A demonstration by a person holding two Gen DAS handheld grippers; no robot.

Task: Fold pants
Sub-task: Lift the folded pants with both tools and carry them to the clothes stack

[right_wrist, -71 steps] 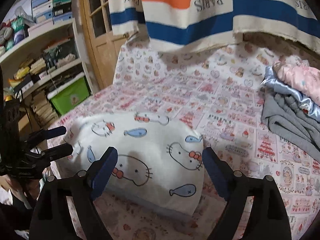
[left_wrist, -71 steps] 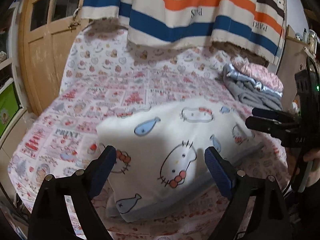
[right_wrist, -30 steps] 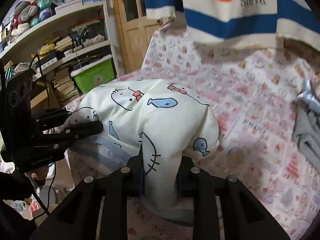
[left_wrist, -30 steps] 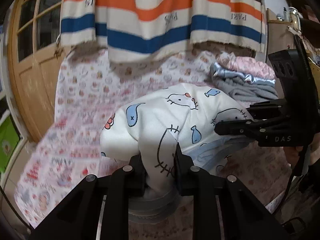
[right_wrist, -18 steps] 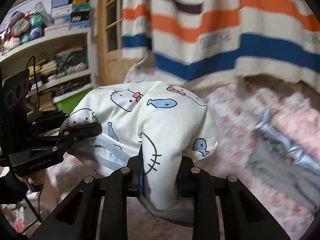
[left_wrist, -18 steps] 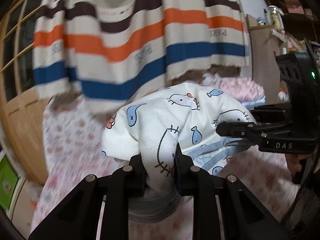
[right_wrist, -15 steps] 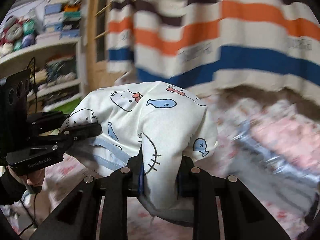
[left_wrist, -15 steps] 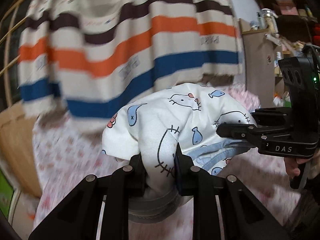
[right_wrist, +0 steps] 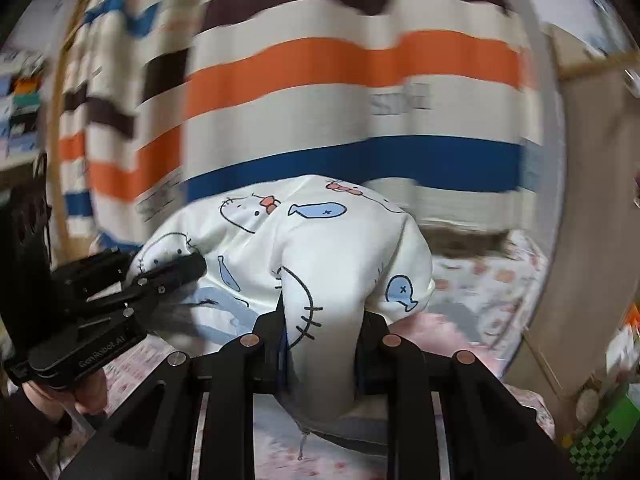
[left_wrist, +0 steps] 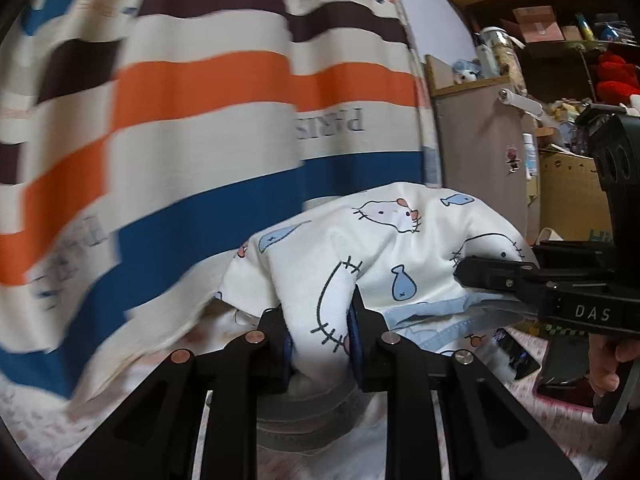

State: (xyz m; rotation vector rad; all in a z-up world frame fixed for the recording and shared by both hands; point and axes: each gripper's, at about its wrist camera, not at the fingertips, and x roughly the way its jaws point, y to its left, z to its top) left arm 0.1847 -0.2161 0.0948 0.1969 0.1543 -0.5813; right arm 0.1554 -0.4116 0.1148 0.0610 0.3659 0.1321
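Observation:
The folded white pants (left_wrist: 384,248) with cat faces and blue fish hang in the air between both grippers, lifted off the bed. My left gripper (left_wrist: 320,332) is shut on one side of the bundle, its blue pads pinching the cloth. My right gripper (right_wrist: 322,332) is shut on the other side of the pants (right_wrist: 320,248). Each gripper shows in the other's view: the right one (left_wrist: 500,276) at the right edge, the left one (right_wrist: 168,276) at the left edge, both clamped on the bundle. A grey waistband hangs below the pads.
A striped cloth (left_wrist: 224,112) in cream, orange, blue and brown hangs close behind the pants. The pink-patterned bed cover (right_wrist: 488,280) lies below. A cabinet (left_wrist: 480,168) and cluttered shelves (left_wrist: 560,40) stand at the right. A hand (left_wrist: 612,364) holds the right gripper's handle.
Both grippers took hold of the folded pants, raised them off the bed and swung them sideways; the door and bed slid out of view and the striped cloth now fills the background.

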